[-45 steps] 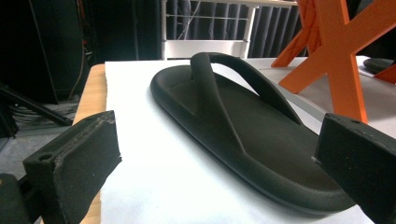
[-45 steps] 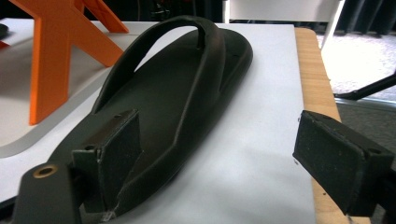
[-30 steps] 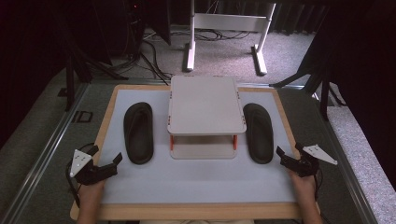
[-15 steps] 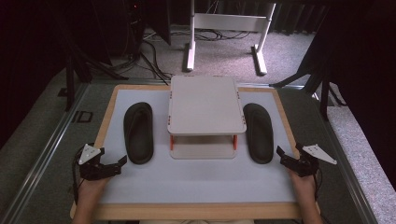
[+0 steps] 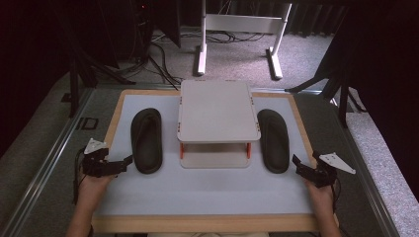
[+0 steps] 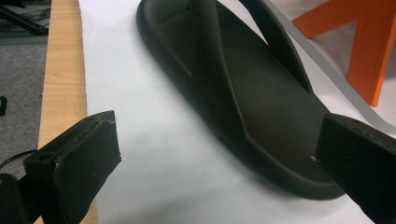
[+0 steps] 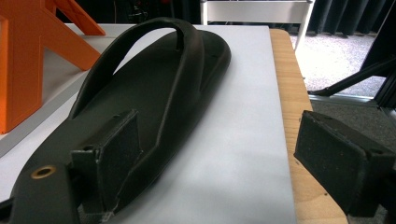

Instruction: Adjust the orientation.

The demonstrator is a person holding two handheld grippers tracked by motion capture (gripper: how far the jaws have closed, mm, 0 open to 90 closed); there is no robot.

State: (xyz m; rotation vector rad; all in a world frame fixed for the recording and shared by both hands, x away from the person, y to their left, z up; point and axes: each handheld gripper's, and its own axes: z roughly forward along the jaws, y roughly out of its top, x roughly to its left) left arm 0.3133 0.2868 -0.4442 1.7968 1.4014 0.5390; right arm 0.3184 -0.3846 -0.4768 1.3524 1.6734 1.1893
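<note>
At the tabletop's (image 5: pixel 207 197) left edge, the left gripper (image 5: pixel 123 162) hovers with jaws spread wide beside the left sandal's (image 5: pixel 146 140) heel. A small raised stand (image 5: pixel 218 111) sits mid-tabletop. By the right edge, the right sandal (image 5: pixel 273 140) lies near the wide-jawed right gripper (image 5: pixel 297 164).

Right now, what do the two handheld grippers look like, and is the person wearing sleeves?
Both the left gripper and right gripper are black, each with two blocky jaws, a grey three-cornered plate on top and a trailing dark cable. The forearms show no sleeves.
</note>
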